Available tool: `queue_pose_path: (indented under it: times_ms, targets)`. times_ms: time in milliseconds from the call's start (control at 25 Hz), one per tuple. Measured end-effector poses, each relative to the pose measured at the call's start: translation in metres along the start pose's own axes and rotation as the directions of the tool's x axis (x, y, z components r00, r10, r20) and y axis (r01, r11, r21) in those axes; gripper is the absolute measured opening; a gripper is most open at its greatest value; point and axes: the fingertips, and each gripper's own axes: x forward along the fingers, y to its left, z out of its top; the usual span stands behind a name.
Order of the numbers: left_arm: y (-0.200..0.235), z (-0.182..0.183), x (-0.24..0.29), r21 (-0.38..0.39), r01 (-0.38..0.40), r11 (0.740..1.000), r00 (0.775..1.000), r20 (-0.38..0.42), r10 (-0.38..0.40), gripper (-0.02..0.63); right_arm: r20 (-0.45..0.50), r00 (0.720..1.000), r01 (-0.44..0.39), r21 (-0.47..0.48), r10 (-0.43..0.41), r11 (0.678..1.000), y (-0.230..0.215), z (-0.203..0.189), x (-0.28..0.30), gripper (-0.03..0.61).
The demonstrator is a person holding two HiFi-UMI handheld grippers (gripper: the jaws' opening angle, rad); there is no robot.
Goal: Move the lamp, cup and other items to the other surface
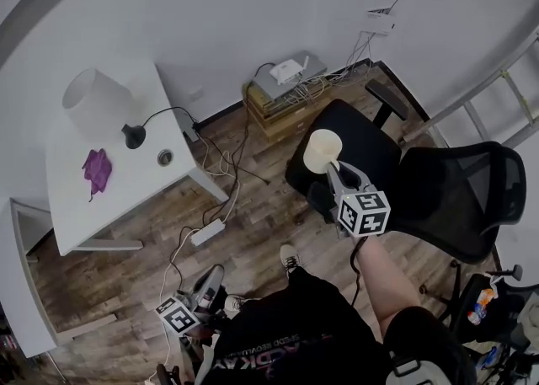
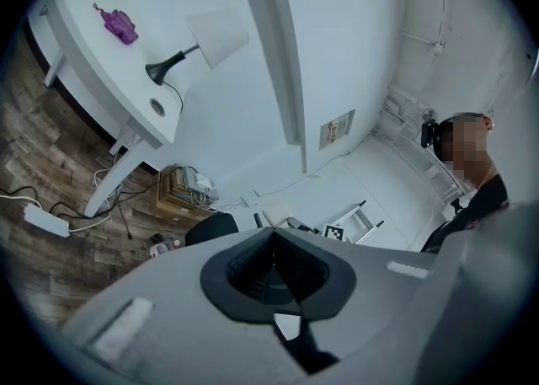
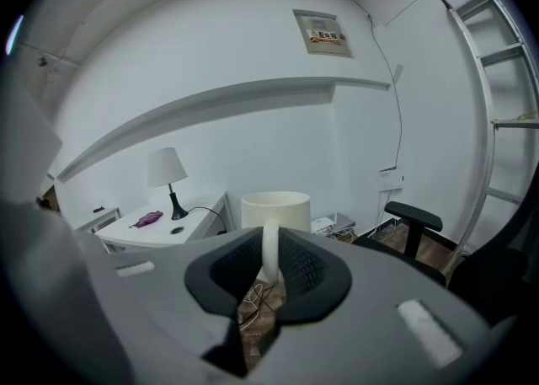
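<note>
Above the black office chair (image 1: 459, 198), the right claw (image 1: 333, 168) clamps the cream cup (image 1: 321, 149) by its handle — seemingly mid-carry, well apart from the lamp (image 1: 94, 104) on the white worktop (image 1: 84, 211) — and next needs a set-down surface; the left claw (image 2: 271, 240) hangs clenched, empty.

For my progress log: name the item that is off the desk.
The cup, gripped by its handle in the right gripper over the chair; the lamp and purple cloth sit on the desk.

Head view steeply down from above; all three views share desk (image 1: 76, 198), lamp (image 1: 93, 101) (distant in gripper views).
</note>
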Motion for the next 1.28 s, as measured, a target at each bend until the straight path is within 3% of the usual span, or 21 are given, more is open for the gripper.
queue_pose_path:
  times_ms: [280, 600, 1000, 1280]
  targets:
    - [-0.013, -0.033, 0.079, -0.017, 0.021, 1.0, 0.997, -0.068, -0.022, -0.003, -0.034, 0.998, 0.06, 0.026, -0.059, 0.998, -0.092, -0.013, 0.0, 0.052]
    - [-0.017, -0.047, 0.121, -0.028, 0.002, 1.0, 0.99, -0.141, -0.006, -0.004, -0.08, 0.986, 0.15, 0.067, -0.145, 0.986, -0.174, -0.036, 0.007, 0.052]
    - [-0.008, -0.056, 0.126, -0.025, -0.09, 0.996, 0.965, -0.25, 0.081, -0.004, -0.162, 0.968, 0.209, 0.106, -0.191, 0.972, -0.224, -0.087, 0.039, 0.052]
    - [-0.002, -0.07, 0.127, -0.053, -0.151, 0.987, 0.952, -0.277, 0.131, -0.003, -0.283, 0.945, 0.212, 0.141, -0.165, 0.967, -0.249, -0.155, 0.086, 0.052]
